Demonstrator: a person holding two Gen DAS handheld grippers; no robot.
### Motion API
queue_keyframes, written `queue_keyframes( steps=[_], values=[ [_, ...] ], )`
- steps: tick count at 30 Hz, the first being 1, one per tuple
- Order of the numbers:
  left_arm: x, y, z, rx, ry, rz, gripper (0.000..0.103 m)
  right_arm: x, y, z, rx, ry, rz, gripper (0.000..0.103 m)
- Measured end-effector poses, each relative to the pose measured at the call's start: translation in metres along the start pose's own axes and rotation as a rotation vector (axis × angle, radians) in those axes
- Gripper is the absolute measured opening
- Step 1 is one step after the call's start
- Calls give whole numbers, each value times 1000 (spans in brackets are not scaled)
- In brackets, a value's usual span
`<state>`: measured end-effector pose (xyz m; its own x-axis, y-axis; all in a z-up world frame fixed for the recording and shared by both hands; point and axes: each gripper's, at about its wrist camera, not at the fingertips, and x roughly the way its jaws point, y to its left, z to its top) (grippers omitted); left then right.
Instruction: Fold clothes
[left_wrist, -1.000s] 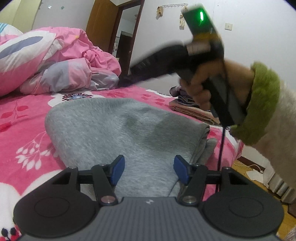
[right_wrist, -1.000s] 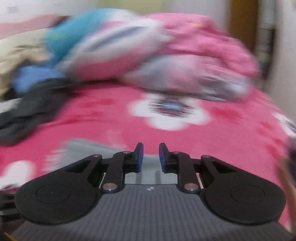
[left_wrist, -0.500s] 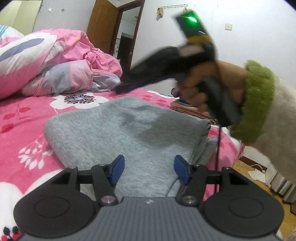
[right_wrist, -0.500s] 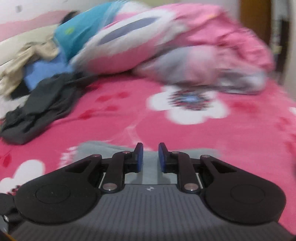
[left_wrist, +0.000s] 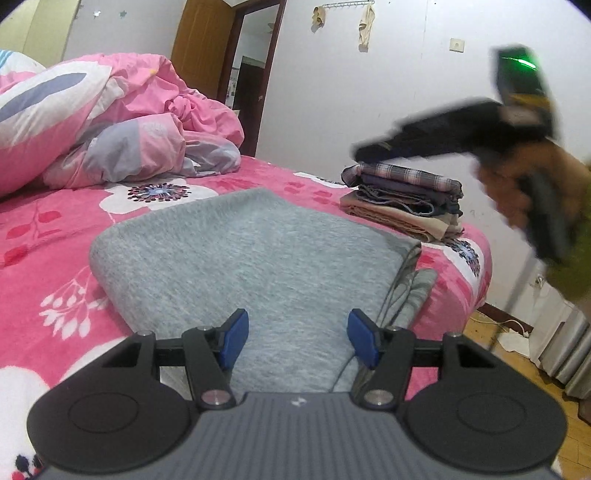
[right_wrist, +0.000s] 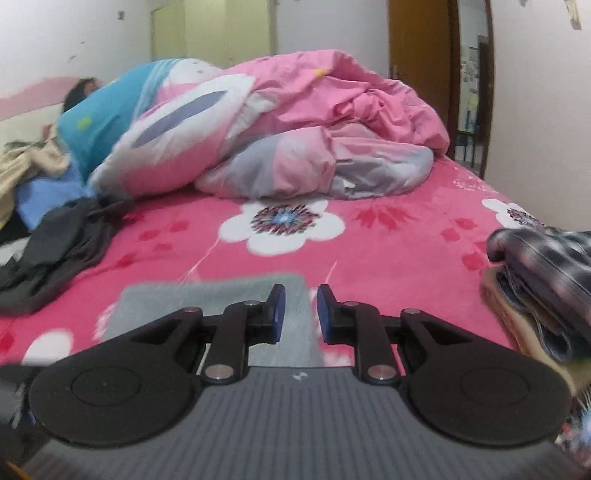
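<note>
The left gripper (left_wrist: 295, 338) hung low over the near end of the folded grey garment (left_wrist: 236, 258), its blue pads spread well apart with only the cloth's flat top showing between them and nothing pinched. The garment lay on the pink flowered bedspread (left_wrist: 48, 236), its folded layers showing along the right edge close to the side of the bed. The right gripper (right_wrist: 298, 314), held in a hand (left_wrist: 517, 181) with a green cuff and blurred in the left wrist view, hovered above the bed beside the stack of folded clothes (left_wrist: 402, 201); its pads stood close together with a narrow gap between them and nothing in that gap. In the right wrist view the grey garment's far corner sat just under the fingers and the plaid top of the stack rose at the right edge, close by. Farther out, a rumpled pink and grey quilt (right_wrist: 288, 140) was heaped across the bed, with a dark garment (right_wrist: 62, 254) crumpled at its left, and blue and beige cloth behind that. A blue pillow (right_wrist: 107, 118) lay against the quilt. Beyond the bed stood white walls, a brown wooden door (left_wrist: 201, 48) by a dark doorway, a hook rail with small items hanging, and wooden floor at the lower right with a white cord on it.
</note>
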<state>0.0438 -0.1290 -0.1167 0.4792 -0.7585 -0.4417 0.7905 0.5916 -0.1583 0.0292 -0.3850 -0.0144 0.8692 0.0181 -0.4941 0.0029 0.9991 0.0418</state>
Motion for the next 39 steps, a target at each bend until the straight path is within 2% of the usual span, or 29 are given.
queue_keyframes(
  steps=[2,6,10,14,16,18,20,22,24,26,28,30,31,39],
  values=[
    [0,-1,1,-2,5,5,61,-3,1,-22,2,43,2,17],
    [0,-5,3,21,21,20,62,10,0,-74,51,70,-67,18],
    [0,-8,7,13,38,42,62,-9,3,-67,104,24,-91,19],
    [-2,-13,7,21,42,72,63,-31,5,-75,105,-36,-29,20],
    [-2,-17,7,25,45,87,63,-24,4,-87,114,16,-21,21],
    [-2,-20,9,25,54,101,64,-4,2,-102,134,109,-45,20],
    [-4,-22,10,22,59,114,65,-5,6,-104,125,90,-61,21],
    [-8,-24,12,15,62,127,68,-14,9,-98,135,53,-65,27],
    [-12,-27,12,11,69,139,73,-22,8,-96,171,25,-73,37],
    [-16,-32,12,27,74,153,74,-33,5,-95,223,-2,-90,54],
    [-20,-38,12,46,76,173,74,-43,2,-95,272,-31,-96,62],
    [-24,-41,11,48,78,185,75,-53,-1,-97,327,-57,-101,77],
    [-26,-42,11,39,79,189,75,-57,-2,-98,354,-68,-102,81],
    [-45,-22,20,-136,98,196,78,-71,1,-92,424,-88,-111,97]
  ],
)
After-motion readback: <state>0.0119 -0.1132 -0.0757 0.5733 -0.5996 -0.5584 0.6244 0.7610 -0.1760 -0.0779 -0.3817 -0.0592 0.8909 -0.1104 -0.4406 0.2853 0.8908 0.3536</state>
